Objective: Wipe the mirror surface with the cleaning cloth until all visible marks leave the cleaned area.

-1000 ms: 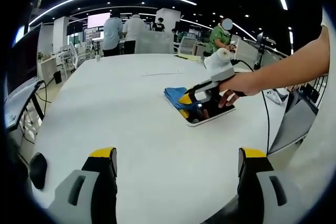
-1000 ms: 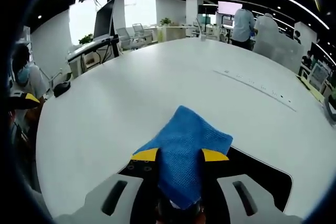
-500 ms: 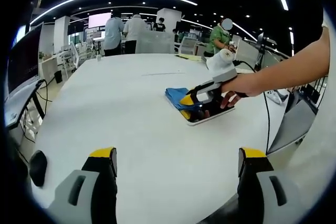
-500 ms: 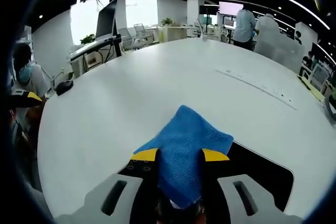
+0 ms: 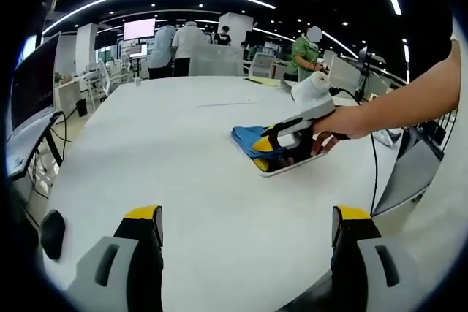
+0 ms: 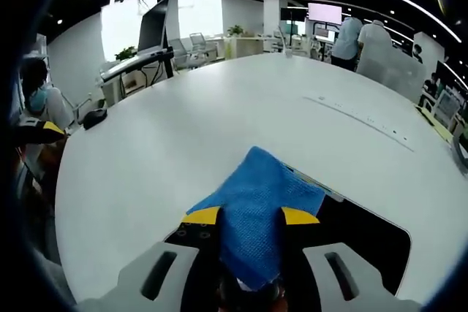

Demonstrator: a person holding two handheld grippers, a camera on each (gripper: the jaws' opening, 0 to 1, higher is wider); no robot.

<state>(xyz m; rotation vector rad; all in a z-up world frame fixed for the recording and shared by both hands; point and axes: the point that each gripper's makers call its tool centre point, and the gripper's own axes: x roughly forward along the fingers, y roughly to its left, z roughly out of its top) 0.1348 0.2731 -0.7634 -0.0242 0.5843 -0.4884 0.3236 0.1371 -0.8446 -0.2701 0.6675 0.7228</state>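
**Right gripper pinching the blue cloth on the mirror, left gripper held back and spread**

From my left gripper [image 5: 247, 235], I look across a wide white table [image 5: 168, 158]. Its two yellow-tipped jaws rise from the bottom of the view, spread well apart with nothing between them, hovering above bare tabletop. To the far left of these jaws, near the table edge, sits a small dark rounded object [image 5: 53, 235]; I cannot tell what it is. Ahead and to the right of my left jaws lies the mirror [image 5: 287, 164], a flat dark panel with a pale border, resting on the table. The cleaning cloth [image 5: 252, 140], blue, lies over the mirror's far-left end and spills onto the table beside it. My hand [image 5: 338, 123] reaches in from the right, holding the right gripper down on the cloth and mirror. Beyond the table, several people stand at the far side of the room.

From my right gripper [image 6: 251, 215], the two yellow-tipped jaws are pressed in on the cleaning cloth [image 6: 256, 206], pinching a fold of it between them. The cloth fans out ahead of the jaws to a rounded blue corner. Under and to the right of the jaws is the mirror [image 6: 365, 235], its dark surface touching the cloth, its pale border showing just ahead of the right jaw. The white table [image 6: 219, 115] stretches away in front. Far off to the left of these jaws, my left gripper's yellow tip [image 6: 51, 127] shows at the edge.
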